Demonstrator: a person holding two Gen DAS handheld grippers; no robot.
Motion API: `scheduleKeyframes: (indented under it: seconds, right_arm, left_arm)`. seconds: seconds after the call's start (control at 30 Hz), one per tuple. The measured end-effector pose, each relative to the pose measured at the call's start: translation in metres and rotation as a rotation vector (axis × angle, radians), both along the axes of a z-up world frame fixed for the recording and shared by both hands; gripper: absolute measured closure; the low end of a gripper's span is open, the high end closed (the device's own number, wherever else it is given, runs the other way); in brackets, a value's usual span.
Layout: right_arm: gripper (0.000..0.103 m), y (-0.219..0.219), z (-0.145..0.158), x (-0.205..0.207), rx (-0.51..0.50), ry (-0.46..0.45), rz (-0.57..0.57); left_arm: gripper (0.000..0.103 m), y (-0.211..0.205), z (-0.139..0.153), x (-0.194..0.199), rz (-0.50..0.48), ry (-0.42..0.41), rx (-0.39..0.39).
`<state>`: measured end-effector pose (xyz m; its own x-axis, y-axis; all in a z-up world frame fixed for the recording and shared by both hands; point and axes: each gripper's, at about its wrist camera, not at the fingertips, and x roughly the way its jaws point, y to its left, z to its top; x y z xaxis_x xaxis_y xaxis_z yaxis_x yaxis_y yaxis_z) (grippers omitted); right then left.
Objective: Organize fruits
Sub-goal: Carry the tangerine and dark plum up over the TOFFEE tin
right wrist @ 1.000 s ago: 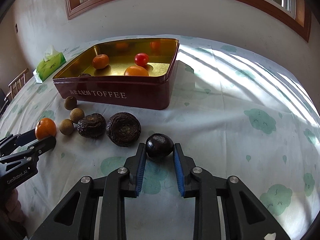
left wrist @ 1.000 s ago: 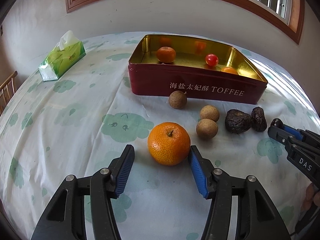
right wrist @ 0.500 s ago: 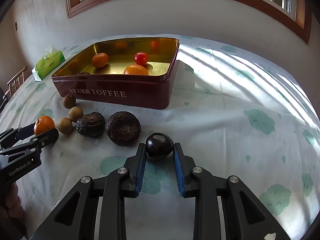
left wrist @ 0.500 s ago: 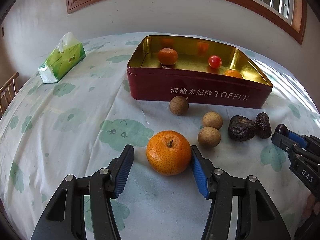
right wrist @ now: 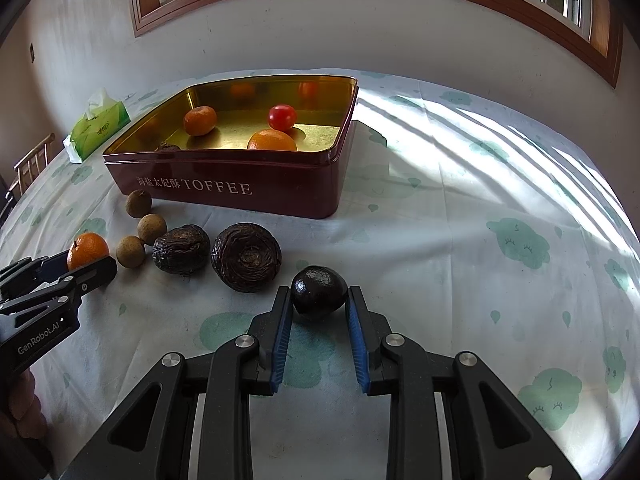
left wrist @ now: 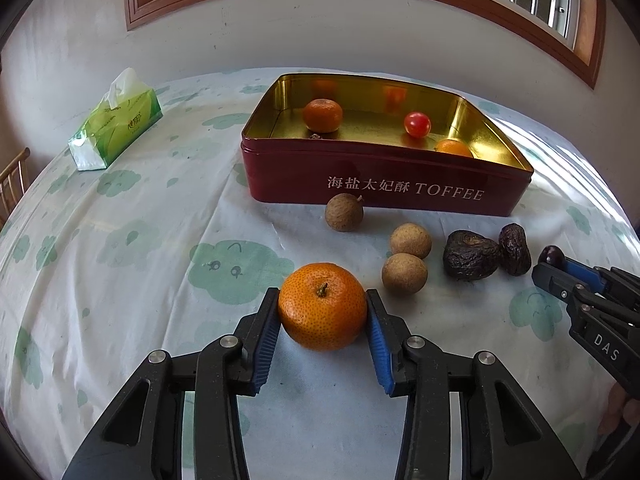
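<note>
Both wrist cameras sit low and close over the table, looking forward between their own fingers toward the window wall, and share the red tin (left wrist: 384, 184) (right wrist: 240, 184) at upper centre and the loose fruit before it.

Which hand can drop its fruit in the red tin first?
Probably the left. The left gripper is shut on the orange, and the tin lies straight ahead. The right gripper also grips its dark fruit, but the tin sits off to its left.
</note>
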<state>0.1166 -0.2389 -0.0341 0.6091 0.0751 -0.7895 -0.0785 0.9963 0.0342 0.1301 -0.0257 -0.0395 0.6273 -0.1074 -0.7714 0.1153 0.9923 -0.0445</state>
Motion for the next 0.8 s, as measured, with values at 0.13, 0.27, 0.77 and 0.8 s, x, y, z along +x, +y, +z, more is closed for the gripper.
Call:
scheduleKeyframes:
  seconds: [0.13,0.27,0.77,0.8]
  right_arm:
    - [0.078,0.0002,-0.0001,0.0004,-0.007,-0.001,-0.001]
    - [0.078,0.0013,0.0001,0.0004,-0.015,-0.002,-0.002]
    - [0.078,-0.001,0.0022,-0.0014,0.019,0.014,-0.026]
    - [0.078,-0.0018,0.0026,-0.0017,0.024,0.015,-0.028]
  left_arm:
    - [0.061,0.0007,-0.0001,-0.001,0.001,-0.001,-0.001]
    - [0.061,0.0008,0.0,-0.0008,0.001,-0.001,-0.002]
    - [0.061,0.0021,0.0011,-0.0004,-0.012,0.015,-0.01]
    - [0.061,0.003,0.0015,0.0,-0.01,0.019,-0.014]
